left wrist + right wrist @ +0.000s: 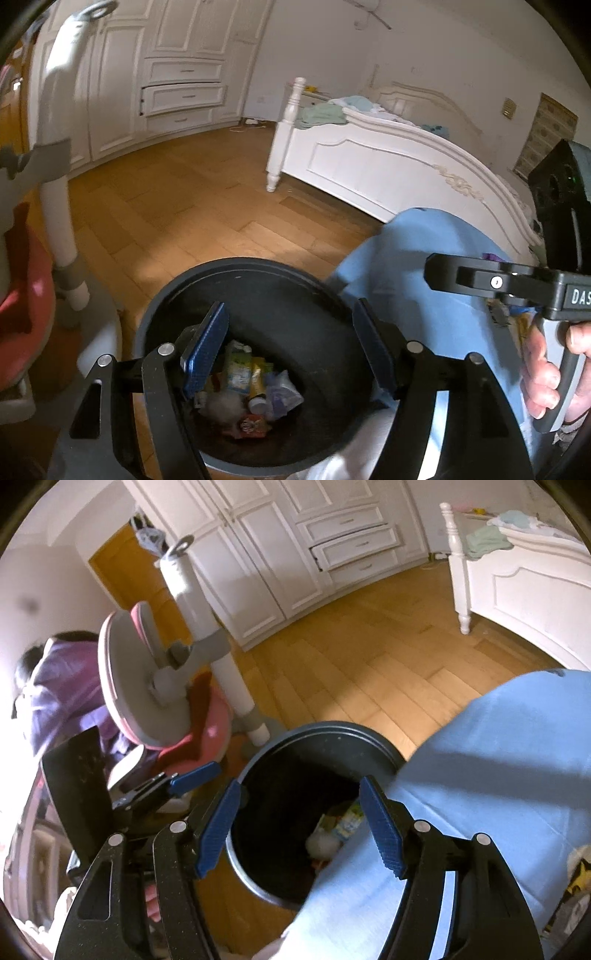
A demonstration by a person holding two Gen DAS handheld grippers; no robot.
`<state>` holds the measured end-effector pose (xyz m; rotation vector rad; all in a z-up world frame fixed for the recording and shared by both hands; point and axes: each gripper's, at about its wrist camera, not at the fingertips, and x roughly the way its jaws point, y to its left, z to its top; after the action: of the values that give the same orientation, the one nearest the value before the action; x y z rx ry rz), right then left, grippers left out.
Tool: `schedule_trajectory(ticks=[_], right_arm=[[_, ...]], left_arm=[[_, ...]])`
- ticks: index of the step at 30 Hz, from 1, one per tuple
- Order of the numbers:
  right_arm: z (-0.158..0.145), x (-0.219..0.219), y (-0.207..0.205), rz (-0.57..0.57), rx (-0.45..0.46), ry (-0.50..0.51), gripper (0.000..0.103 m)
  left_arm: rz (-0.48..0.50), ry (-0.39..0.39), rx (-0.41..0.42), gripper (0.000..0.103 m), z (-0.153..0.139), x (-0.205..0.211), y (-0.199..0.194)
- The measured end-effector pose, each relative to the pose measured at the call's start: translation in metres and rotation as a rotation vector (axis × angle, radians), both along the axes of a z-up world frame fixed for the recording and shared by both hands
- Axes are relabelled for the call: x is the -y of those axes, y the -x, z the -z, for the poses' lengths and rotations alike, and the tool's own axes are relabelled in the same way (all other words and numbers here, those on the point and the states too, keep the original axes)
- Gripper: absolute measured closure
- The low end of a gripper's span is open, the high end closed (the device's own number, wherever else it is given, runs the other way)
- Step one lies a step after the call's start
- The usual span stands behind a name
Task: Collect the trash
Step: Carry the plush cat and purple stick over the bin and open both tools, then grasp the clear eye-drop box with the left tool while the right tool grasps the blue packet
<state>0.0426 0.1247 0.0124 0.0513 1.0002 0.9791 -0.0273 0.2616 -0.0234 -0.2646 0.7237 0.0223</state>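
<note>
**Both tongs spread over the bin**

The left tongs are being held spread, nothing between the pads, directly above the dark bin, where the collected trash is lying at the bottom. The right tongs are likewise being held spread and empty over the bin's rim, partly above a light blue cloth lying against it. Both are being angled downward. The cloth could be snagged or dragged in if the right tongs are lowered carelessly.

Low in the frame, the left gripper hangs with jaws apart over a dark bin holding wrappers, perhaps a bottle. The right gripper enters at the right edge, beside blue cloth.
</note>
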Motion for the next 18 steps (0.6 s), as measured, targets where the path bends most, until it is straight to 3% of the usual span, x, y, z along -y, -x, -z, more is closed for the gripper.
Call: schedule_trajectory(ticks=[5,14,17,18], right_arm=[[-0.006,0.041,-0.005,0.064,-0.007,-0.03,0.035],[-0.007,0.159,-0.023,0.239,0.01,-0.034,0.035],[-0.007,0.21,-0.025,0.314,0.03,-0.024,0.035],[-0.006,0.225,-0.025,0.335,0.036,-0.02,0.032]], left_arm=[[0.107,-0.008,0.009,0.033,-0.013,0.042,-0.01],[0.377,-0.074,0.002,0.033,-0.02,0.146,-0.035],[0.456,-0.14,0.001,0.012,-0.018,0.181,-0.044],[0.482,-0.162,0.009,0.011,-0.017,0.191,-0.046]])
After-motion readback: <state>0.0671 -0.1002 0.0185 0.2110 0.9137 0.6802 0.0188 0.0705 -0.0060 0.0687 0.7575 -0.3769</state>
